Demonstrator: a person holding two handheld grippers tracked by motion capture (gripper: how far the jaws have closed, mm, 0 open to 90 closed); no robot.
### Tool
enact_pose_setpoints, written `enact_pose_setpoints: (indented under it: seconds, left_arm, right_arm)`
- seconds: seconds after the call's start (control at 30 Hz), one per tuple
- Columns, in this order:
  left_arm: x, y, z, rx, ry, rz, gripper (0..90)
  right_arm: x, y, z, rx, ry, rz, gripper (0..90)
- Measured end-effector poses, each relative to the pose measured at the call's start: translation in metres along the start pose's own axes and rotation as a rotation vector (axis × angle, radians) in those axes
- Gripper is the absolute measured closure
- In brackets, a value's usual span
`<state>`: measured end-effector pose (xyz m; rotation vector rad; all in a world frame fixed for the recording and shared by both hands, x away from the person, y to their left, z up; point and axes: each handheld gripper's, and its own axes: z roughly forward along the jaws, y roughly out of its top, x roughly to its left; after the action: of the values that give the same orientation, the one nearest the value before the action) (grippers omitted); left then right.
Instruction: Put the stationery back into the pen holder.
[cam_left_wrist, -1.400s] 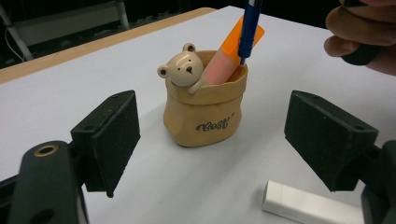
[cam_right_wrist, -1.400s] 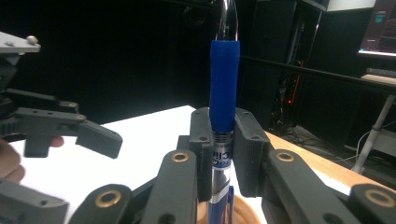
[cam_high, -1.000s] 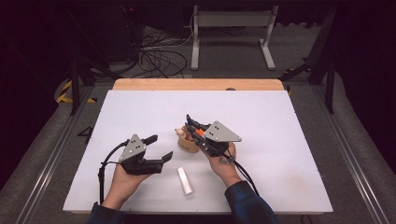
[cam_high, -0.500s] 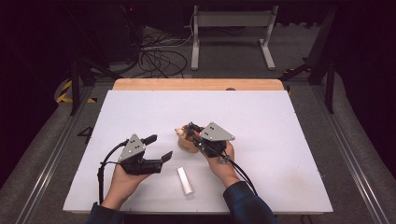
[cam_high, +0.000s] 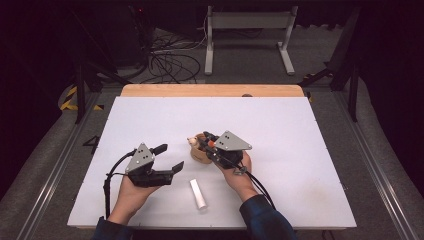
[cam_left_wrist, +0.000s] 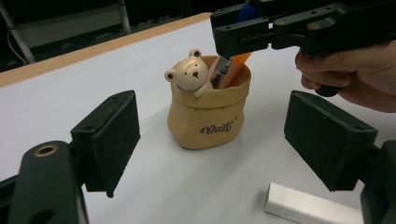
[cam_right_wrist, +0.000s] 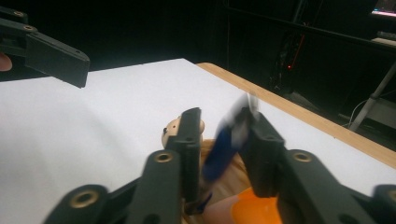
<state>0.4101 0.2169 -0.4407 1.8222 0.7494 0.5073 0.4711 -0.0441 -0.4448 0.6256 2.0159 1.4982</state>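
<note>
**Right jaws easing off the blue pen**

Your right gripper (cam_right_wrist: 219, 140) has just been opening, the blue pen (cam_right_wrist: 224, 144) loose between its jaws (blurred, so contact is unclear), above the bear pot (cam_left_wrist: 208, 109). The drop looks under way. Your left gripper (cam_left_wrist: 212, 144) waits wide open and empty beside the white stick (cam_high: 198, 193).

The tan bag-shaped pen holder with a bear head (cam_left_wrist: 208, 116) looks like smooth, slightly glossy ceramic. The left gripper (cam_left_wrist: 212, 140) has matt black plastic jaws with rough, grainy pads. The white tabletop (cam_high: 300, 130) is matt, edged in pale wood at the far side. The white rectangular stick (cam_high: 198, 194) looks smooth plastic.
</note>
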Motion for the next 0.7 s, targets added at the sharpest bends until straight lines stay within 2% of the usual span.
enact_pose_setpoints:
  seconds: [0.07,0.27,0.47,0.7]
  left_arm:
    - [0.001,0.001,0.0,0.0,0.004,0.019,19.0]
    - [-0.001,0.001,-0.001,0.002,-0.009,0.009,18.8]
    - [0.0,0.001,-0.001,0.0,-0.008,0.007,18.2]
    - [0.0,0.001,-0.001,0.011,-0.005,0.027,14.5]
  right_arm:
    - [0.0,0.001,-0.002,0.0,0.001,0.006,61.3]
    - [0.0,0.005,-0.008,-0.003,0.005,0.02,48.9]
    - [0.003,0.011,-0.019,-0.009,-0.018,0.046,30.8]
    - [0.005,0.017,-0.03,0.0,-0.04,0.086,15.3]
